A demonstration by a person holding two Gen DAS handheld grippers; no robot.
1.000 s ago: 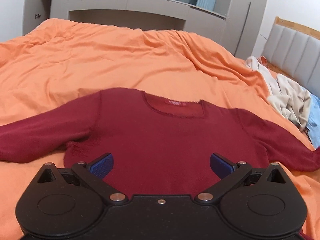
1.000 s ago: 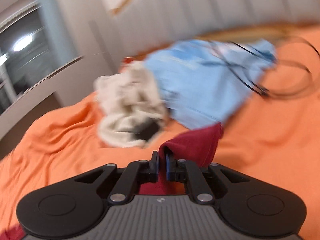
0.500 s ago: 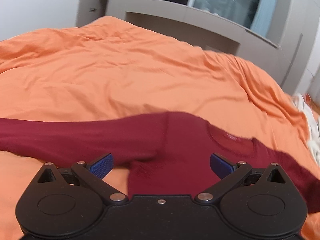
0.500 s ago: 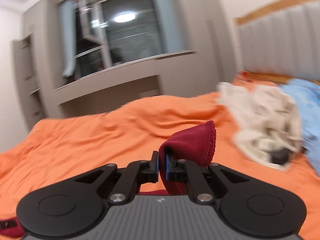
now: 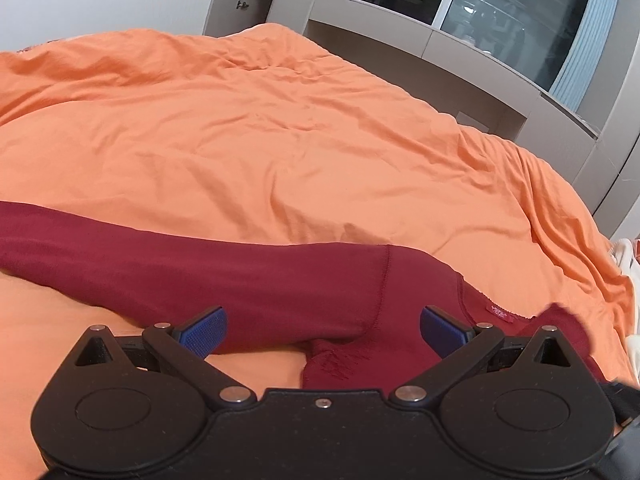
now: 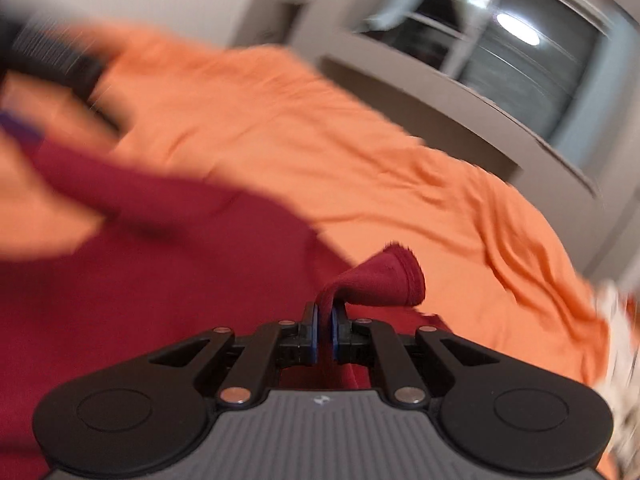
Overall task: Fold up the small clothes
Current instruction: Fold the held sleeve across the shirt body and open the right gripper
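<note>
A dark red long-sleeved top [image 5: 280, 280] lies flat on the orange bed cover [image 5: 280, 120], one sleeve stretched out to the left. My left gripper [image 5: 323, 326] hovers open just above its armpit seam, blue pads [image 5: 204, 326] wide apart, nothing between them. In the blurred right wrist view the same red top [image 6: 140, 260] fills the lower left. My right gripper [image 6: 324, 316] is shut on the cuff of the other sleeve [image 6: 380, 280], which sticks up past the fingertips. That cuff [image 5: 560, 320] also shows at the right in the left wrist view.
A grey window ledge and cabinets [image 5: 440, 40] run along the far side of the bed. A pale garment [image 6: 616, 340] lies at the right edge. The other gripper's dark body [image 6: 48, 60] shows blurred at the upper left of the right wrist view.
My right gripper has swept across from the heap of clothes by the headboard to over the top's body, carrying the sleeve cuff. The left gripper shifted left toward the armpit and rolled.
</note>
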